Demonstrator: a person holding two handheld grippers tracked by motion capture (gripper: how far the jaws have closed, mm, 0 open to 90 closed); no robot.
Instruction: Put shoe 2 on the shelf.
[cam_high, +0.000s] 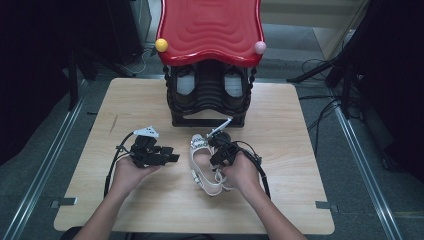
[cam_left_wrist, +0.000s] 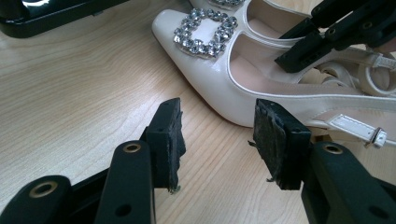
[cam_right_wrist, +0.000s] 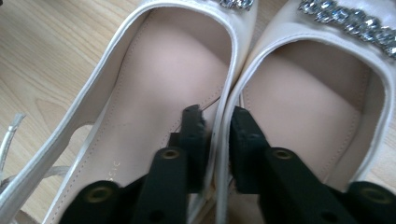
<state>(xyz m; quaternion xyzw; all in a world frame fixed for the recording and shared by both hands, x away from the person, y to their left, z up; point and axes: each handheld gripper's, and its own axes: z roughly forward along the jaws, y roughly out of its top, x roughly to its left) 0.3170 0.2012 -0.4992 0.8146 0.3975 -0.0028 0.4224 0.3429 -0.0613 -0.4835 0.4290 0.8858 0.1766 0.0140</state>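
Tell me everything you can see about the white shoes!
The shoes are a glossy cream-white pair that looks like patent leather, with pointed toes, sparkly square buckles, pinkish insoles and thin heel straps with small metal buckles. They lie side by side on the wooden table, toes toward the black rack. The right gripper pinches both inner side walls together, one jaw inside each shoe.
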